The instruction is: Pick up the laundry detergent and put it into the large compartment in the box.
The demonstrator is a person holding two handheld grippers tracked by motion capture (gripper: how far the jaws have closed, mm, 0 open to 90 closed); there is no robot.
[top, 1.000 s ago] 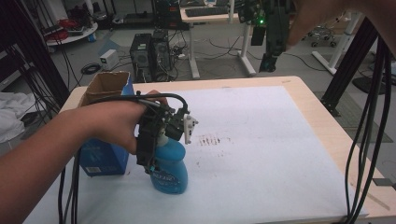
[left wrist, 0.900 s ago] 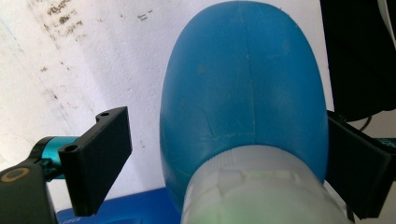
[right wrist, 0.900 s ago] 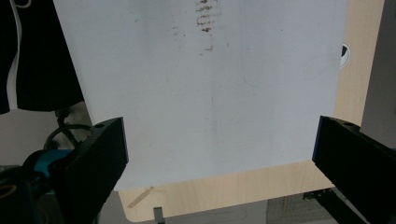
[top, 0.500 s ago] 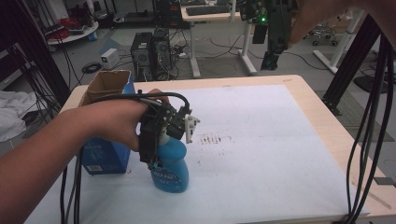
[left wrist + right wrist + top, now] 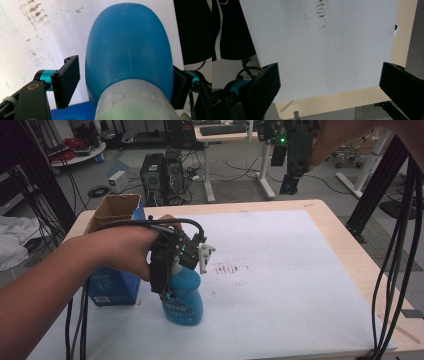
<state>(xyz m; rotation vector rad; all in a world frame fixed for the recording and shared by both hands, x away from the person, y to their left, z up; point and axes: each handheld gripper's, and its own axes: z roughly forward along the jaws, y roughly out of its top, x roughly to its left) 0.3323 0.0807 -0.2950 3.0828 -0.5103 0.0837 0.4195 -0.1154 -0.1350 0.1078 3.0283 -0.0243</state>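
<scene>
Left gripper (image 5: 167, 270) jaws just closing around blue spray bottle (image 5: 183, 292), lower left of centre on desk (image 5: 300, 270); small gap at one pad. Right gripper (image 5: 329, 82) jaws released, empty.

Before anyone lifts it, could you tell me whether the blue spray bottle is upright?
Upright: the blue plastic spray bottle stands on its base on the white mat.
</scene>
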